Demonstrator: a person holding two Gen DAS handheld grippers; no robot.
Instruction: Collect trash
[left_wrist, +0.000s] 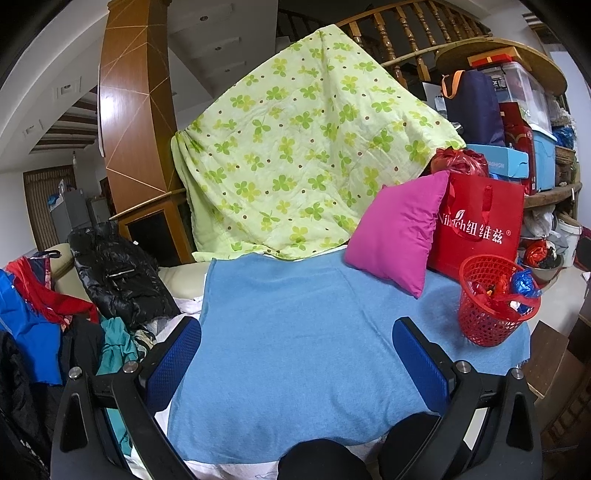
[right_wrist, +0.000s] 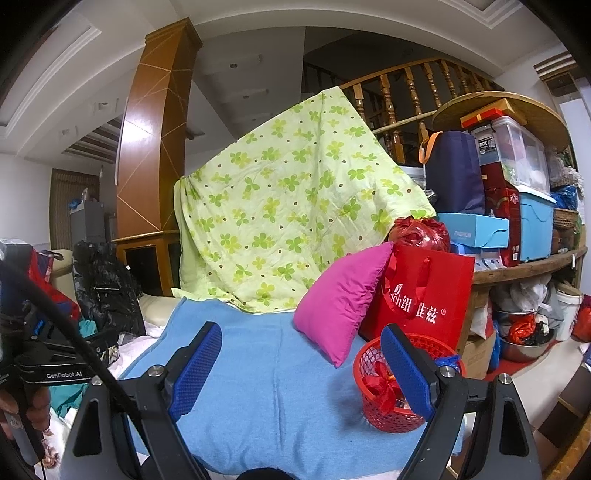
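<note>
A red mesh basket (left_wrist: 491, 314) stands on the blue towel (left_wrist: 295, 350) at the right. Crumpled red wrappers and a shiny blue wrapper (left_wrist: 524, 282) lie in it. My left gripper (left_wrist: 295, 323) hovers open over the bare towel, well to the left of the basket, with nothing between its blue pads. In the right wrist view my right gripper (right_wrist: 301, 328) is open too and holds nothing. Its right finger (right_wrist: 406, 373) stands in front of the basket (right_wrist: 384, 417), where a red wrapper (right_wrist: 380, 387) shows inside.
A pink pillow (left_wrist: 399, 229) and a red shopping bag (left_wrist: 480, 229) lean behind the basket. A green clover quilt (left_wrist: 295, 147) hangs at the back. A black jacket (left_wrist: 118, 273) and piled clothes lie at the left. Boxes crowd the shelves at the right (left_wrist: 535, 155).
</note>
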